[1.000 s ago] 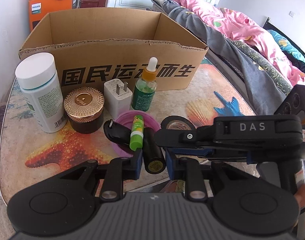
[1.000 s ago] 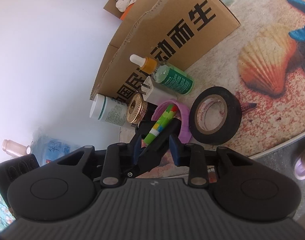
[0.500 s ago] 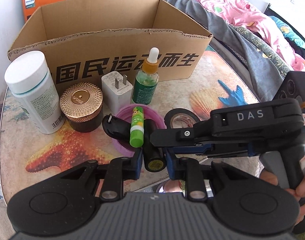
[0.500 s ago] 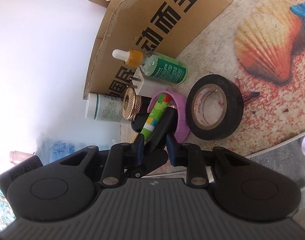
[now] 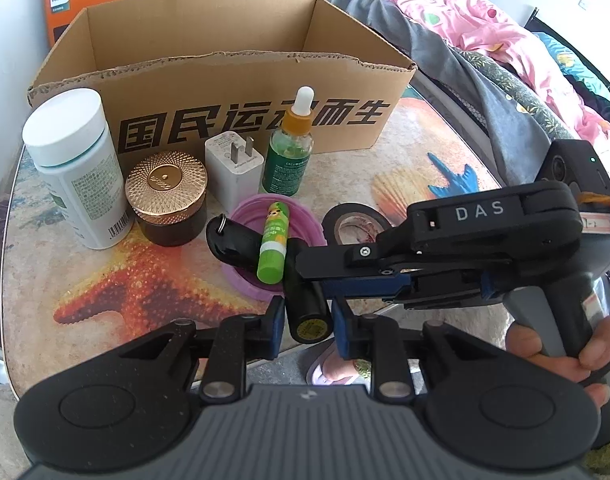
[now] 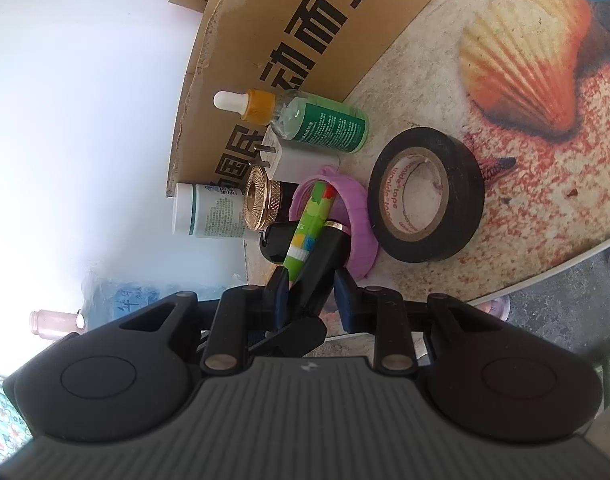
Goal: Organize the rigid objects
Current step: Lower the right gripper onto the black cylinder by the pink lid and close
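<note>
My left gripper straddles the black cylinder at the table edge, fingers not visibly clamped. My right gripper brackets the same tube crosswise, grip unclear. I judge this the pick-up step; next, one gripper must clamp and carry it to the cardboard box.

The black cylindrical tube is crossed by the right gripper's fingers, its far end hidden. The brown glass jar with gold lid is mostly masked by neighbouring items. Small print on the white plastic bottle is illegible.
</note>
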